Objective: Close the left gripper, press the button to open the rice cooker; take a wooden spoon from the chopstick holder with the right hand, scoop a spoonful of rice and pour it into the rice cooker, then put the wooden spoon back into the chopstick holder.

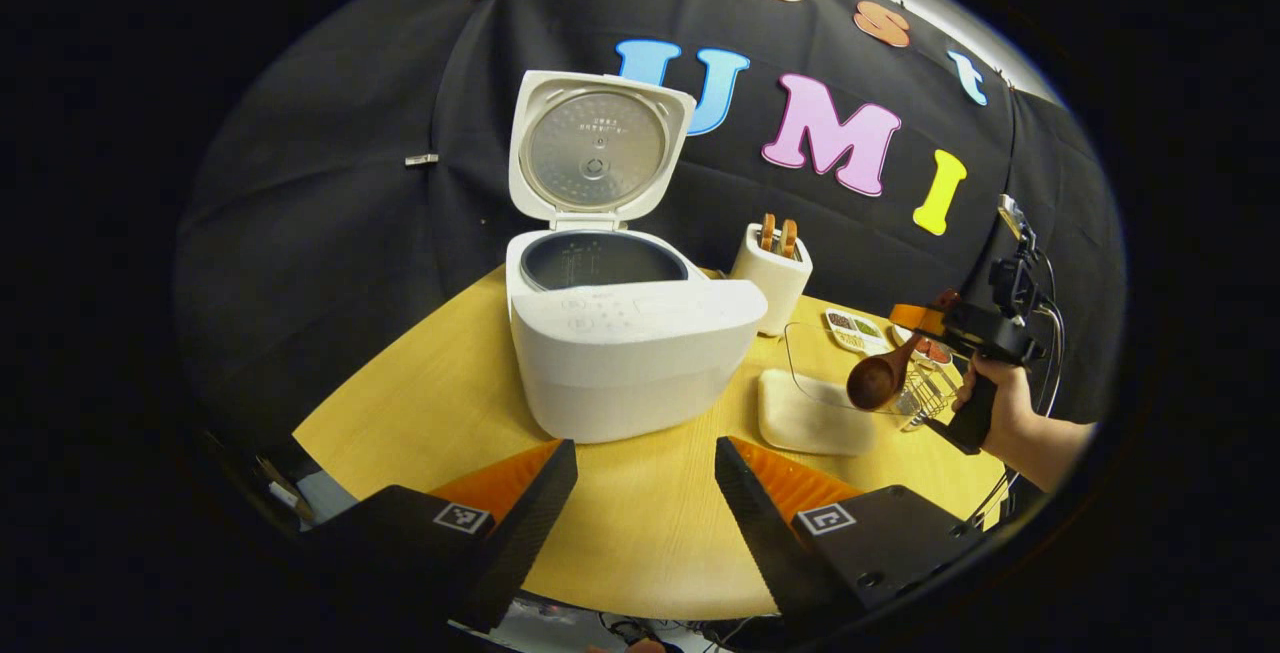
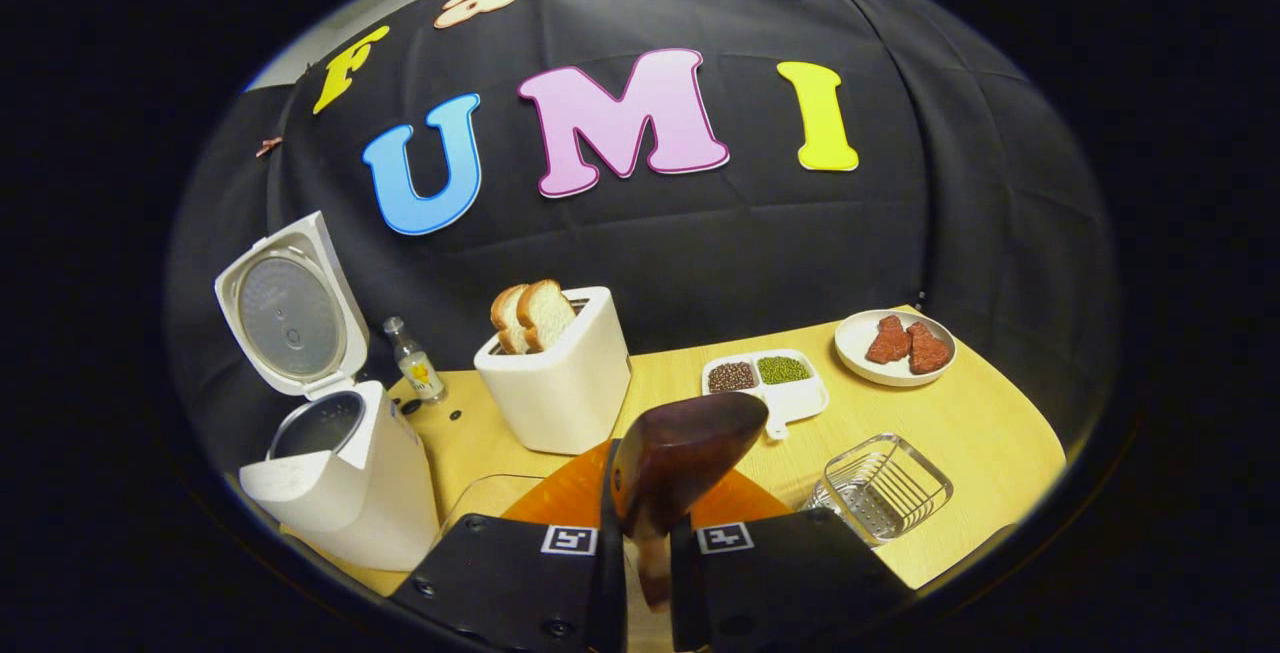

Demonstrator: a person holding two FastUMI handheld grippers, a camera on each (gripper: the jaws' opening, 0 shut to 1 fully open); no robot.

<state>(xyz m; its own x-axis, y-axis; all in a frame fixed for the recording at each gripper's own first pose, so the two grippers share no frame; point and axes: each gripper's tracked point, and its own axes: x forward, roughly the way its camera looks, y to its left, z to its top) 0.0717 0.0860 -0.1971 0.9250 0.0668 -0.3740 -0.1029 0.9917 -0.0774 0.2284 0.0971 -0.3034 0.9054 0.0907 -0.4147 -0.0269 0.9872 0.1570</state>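
The rice cooker (image 1: 620, 353) is standing with its lid (image 1: 597, 148) up at the centre of the left gripper view, on the table (image 1: 420, 403). The left claw (image 1: 645, 493) is gaping wide at the bottom, gripping nothing. At the right of that frame, the right claw (image 2: 647, 543) is pinching the wooden spoon (image 1: 880, 378) by its handle, bowl hanging above a clear tray (image 1: 815, 373).

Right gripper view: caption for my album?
Right gripper clamps a dark wooden spoon beside the open white rice cooker.
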